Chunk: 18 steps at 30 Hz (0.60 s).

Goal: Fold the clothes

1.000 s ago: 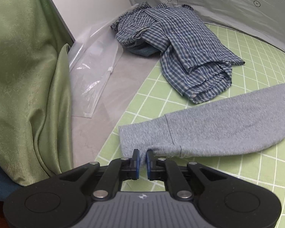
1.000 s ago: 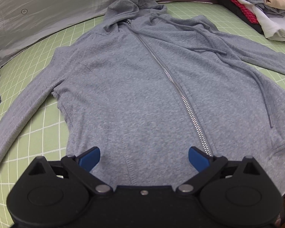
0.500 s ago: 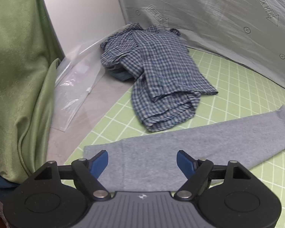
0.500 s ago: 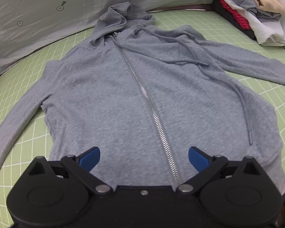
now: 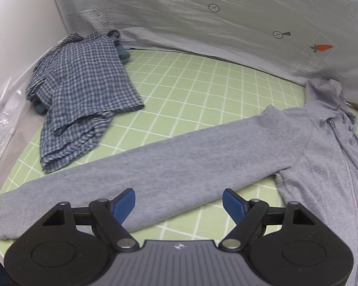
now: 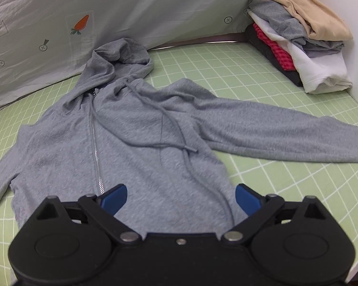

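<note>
— How are you holding your tools?

— Both low and level over the green grid mat on the table. My left tool hangs over the outstretched sleeve of the grey hoodie; my right tool hangs over the hoodie's lower front, just right of the zipper.

— Are they gripping anything?

— No. Both stand wide apart, the blue pads spread and empty. Whether they brush the cloth I cannot tell.

— Where is the hoodie?

— Flat on the mat, front up, zipped, hood toward the far edge against the printed grey sheet, sleeves spread to each side. The drawstring trails loose over the chest.

— What does each camera catch that the other misses?

— The left one shows a crumpled blue checked shirt at the far left corner, with a clear plastic bag beside it at the left edge. The right one shows a stack of folded clothes at the far right corner, a tan piece on top, and the other sleeve reaching toward the right edge.
</note>
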Motion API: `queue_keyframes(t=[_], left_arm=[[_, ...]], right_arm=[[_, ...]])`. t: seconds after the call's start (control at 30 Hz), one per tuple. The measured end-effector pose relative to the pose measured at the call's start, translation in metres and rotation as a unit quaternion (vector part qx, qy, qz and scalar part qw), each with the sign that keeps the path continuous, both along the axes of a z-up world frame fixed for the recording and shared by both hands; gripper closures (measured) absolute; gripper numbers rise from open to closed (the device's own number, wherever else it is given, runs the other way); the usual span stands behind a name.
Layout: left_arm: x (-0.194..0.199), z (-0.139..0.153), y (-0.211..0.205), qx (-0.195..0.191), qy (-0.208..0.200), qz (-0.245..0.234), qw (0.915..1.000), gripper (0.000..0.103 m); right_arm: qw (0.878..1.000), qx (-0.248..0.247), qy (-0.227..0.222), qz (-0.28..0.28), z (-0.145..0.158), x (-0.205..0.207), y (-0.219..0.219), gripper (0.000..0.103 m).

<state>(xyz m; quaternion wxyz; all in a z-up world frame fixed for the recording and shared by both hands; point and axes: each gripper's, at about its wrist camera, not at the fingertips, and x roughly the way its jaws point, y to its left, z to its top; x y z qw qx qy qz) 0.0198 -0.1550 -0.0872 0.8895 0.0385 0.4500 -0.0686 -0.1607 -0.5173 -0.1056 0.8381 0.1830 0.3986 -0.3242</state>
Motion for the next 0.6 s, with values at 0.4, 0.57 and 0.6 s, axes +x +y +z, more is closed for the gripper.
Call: queue_keyframes(t=[0.4,0.57,0.6], left_arm=[[0.035,-0.014,-0.043,0.042,0.026,-0.011,0.9987,0.021],[0.039,-0.018,-0.047,0.051,0.036,-0.018,0.9979,0.021],[0.038,-0.019,-0.047,0.052,0.037,-0.02,0.9978,0.021]], right_arm=[[0.997,-0.013,0.029,0.071,-0.04,0.06,-0.044,0.052],[0.995,-0.037,0.029,0.086,-0.038,0.056,-0.038,0.087],[0.995,-0.044,0.026,0.09,-0.035,0.054,-0.036,0.098]])
